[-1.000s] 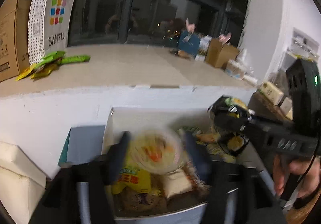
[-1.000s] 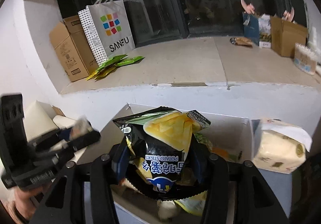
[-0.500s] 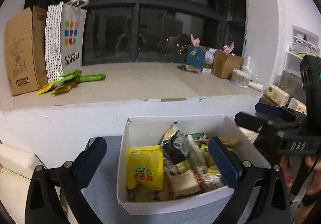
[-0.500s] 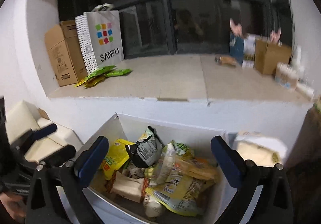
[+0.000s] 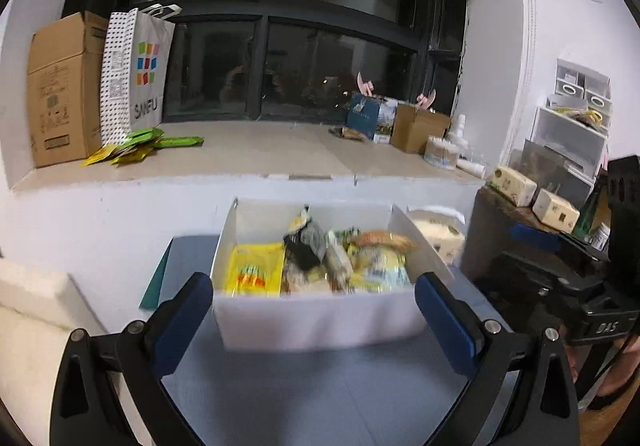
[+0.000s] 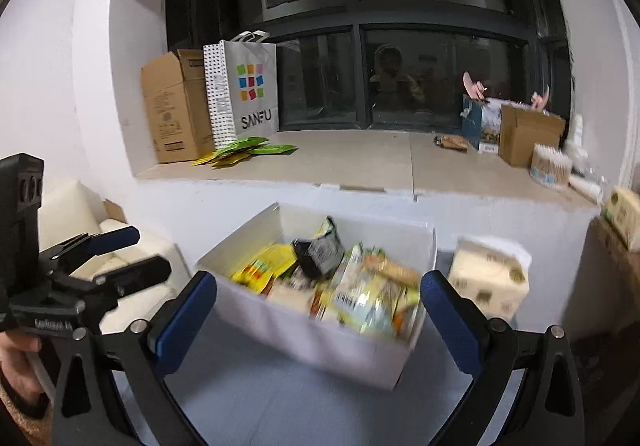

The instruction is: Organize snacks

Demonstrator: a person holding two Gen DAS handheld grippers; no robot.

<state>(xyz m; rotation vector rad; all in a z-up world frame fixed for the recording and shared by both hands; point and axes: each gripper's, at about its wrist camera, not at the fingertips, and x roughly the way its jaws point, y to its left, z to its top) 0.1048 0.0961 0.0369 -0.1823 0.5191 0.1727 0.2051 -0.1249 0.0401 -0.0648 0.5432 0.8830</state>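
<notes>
A: Both grippers have drawn back from the box (image 5: 316, 320) since the earlier frames. Then the left gripper (image 5: 314, 310) had a round yellow pack between its fingers, and the right gripper (image 6: 318, 312) a black chips bag; now these lie in the box, and both pairs of jaws have just been opening, with nothing between them.

B: So both stand wide and empty?

A: Yes. In the left view, at the left edge is a carton (image 5: 60, 90), then a paper bag (image 5: 136, 74), and green packets (image 5: 140, 144) on the ledge (image 5: 260, 150). The box of snacks (image 5: 316, 258) is in the lower middle, on a blue mat (image 5: 320, 386). Tissue packs (image 5: 516, 188) are at the right.

B: How will the snacks handle?

A: I judge them light, soft and crinkly, slippery foil. Chips can break, so pinch the sealed top edge, not the belly.

B: And the green packets?

A: Flat and thin; take one by its edge.
</notes>
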